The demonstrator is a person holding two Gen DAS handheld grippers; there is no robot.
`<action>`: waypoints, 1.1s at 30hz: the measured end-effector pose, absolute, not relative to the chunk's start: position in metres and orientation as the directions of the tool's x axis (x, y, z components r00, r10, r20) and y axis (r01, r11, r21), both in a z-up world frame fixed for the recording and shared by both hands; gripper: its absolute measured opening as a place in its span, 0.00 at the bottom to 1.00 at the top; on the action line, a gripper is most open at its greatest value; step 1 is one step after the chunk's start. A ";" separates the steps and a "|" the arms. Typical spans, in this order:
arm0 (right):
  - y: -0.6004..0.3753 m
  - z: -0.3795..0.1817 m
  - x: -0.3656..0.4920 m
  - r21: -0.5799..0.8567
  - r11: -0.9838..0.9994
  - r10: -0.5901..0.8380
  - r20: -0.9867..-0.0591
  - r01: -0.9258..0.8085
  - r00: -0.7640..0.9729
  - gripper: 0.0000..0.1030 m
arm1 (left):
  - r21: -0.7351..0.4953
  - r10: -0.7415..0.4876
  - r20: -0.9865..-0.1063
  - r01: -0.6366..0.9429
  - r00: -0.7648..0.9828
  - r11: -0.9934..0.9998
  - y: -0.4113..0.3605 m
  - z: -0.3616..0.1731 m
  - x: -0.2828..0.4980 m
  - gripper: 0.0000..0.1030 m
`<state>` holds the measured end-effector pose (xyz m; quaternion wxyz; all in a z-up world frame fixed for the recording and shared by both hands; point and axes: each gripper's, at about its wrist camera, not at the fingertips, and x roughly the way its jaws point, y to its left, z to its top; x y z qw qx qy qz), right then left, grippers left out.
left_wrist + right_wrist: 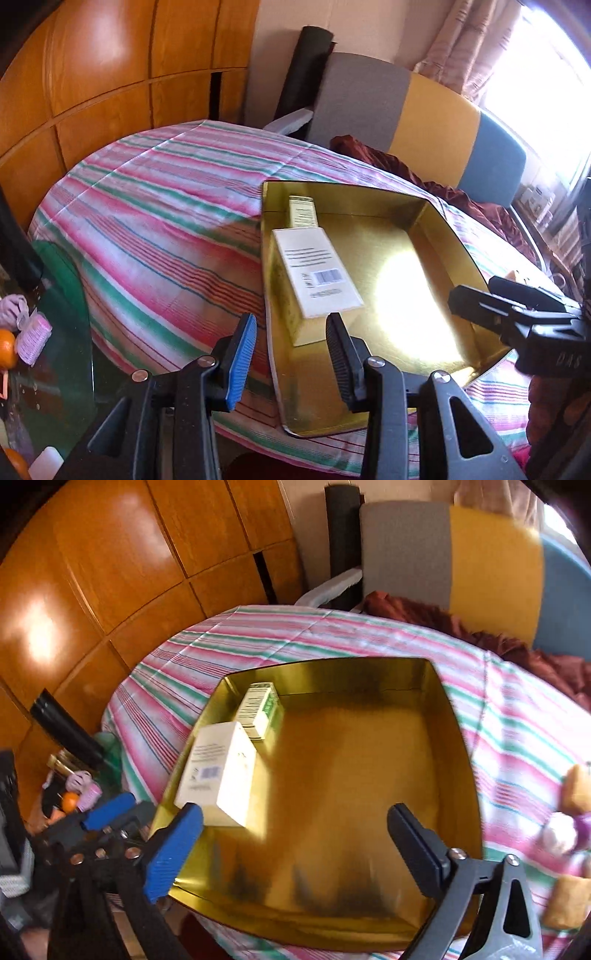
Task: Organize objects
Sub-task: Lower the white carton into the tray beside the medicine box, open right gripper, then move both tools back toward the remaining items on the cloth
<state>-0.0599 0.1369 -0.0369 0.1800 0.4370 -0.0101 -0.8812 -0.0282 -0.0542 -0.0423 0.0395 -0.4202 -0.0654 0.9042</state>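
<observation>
The right gripper (pixel 295 834) hangs wide open and empty over the shallow gold metal tin (pixel 454 716); the white cardboard box (pixel 221 771) leans inside on the tin's left wall — it may topple. The left gripper (pixel 291 354) straddles that wall, jaws apart — a nudge could shift the tin.
</observation>
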 end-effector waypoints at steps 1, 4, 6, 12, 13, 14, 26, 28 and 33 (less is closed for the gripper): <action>0.139 -0.036 -0.056 0.156 -0.938 -0.314 -0.763 0.310 -0.565 1.00 | -0.147 0.129 -0.754 -0.026 -0.644 -0.989 -0.050 -0.041 -0.027 0.39; 0.146 -0.033 -0.047 0.111 -0.943 -0.285 -0.754 0.312 -0.592 1.00 | -0.135 0.137 -0.756 -0.051 -0.640 -0.989 -0.040 -0.041 -0.025 0.40; 0.151 -0.032 -0.043 0.090 -0.948 -0.267 -0.748 0.305 -0.607 1.00 | -0.129 0.141 -0.756 -0.066 -0.639 -0.989 -0.035 -0.040 -0.023 0.40; 0.166 -0.031 -0.032 0.057 -0.958 -0.231 -0.737 0.283 -0.635 1.00 | -0.105 0.152 -0.755 -0.111 -0.638 -0.988 -0.018 -0.037 -0.019 0.40; 0.169 -0.031 -0.031 0.053 -0.959 -0.226 -0.736 0.278 -0.638 1.00 | -0.101 0.156 -0.753 -0.122 -0.639 -0.987 -0.014 -0.036 -0.018 0.40; 0.172 -0.031 -0.030 0.050 -0.961 -0.220 -0.735 0.272 -0.641 1.00 | -0.097 0.160 -0.752 -0.132 -0.640 -0.986 -0.013 -0.036 -0.016 0.40; 0.257 -0.036 -0.022 0.034 -0.993 -0.098 -0.744 0.109 -0.661 1.00 | -0.105 0.260 -0.762 -0.283 -0.593 -0.953 0.030 -0.036 -0.012 0.41; 0.284 -0.037 -0.021 0.017 -0.998 -0.052 -0.749 0.059 -0.660 1.00 | -0.101 0.277 -0.766 -0.317 -0.580 -0.943 0.040 -0.037 -0.012 0.41; 0.373 -0.029 -0.015 -0.040 -0.991 0.115 -0.741 -0.127 -0.662 1.00 | -0.114 0.369 -0.765 -0.453 -0.528 -0.884 0.077 -0.034 -0.008 0.41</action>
